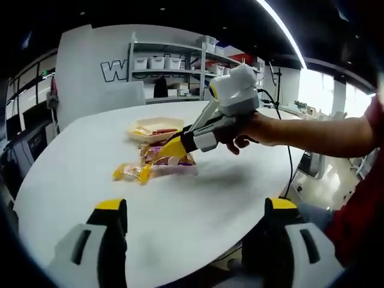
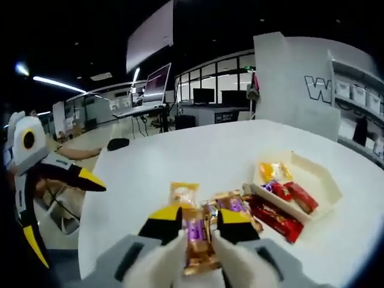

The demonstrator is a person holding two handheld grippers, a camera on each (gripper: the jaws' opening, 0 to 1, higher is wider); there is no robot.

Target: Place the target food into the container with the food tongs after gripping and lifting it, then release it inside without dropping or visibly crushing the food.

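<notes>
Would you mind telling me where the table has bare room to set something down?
The white table is bare between the left gripper and the loose snack packets, and beyond the tray toward the far edge. It is crowded where the right gripper works beside the tray.

Left gripper (image 1: 195, 234): jaws spread wide, nothing between them. Right gripper (image 2: 200, 223): jaws closed in, held by a hand (image 1: 249, 133), forearm extended.

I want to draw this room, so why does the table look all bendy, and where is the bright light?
Left gripper view: the fisheye lens curves the white table and bends the ceiling light strip; windows at right glare white; the right gripper casts a soft shadow. Right gripper view: the table edge bows too, the ceiling is dark, and the snack bar between the jaws looks blurry.
</notes>
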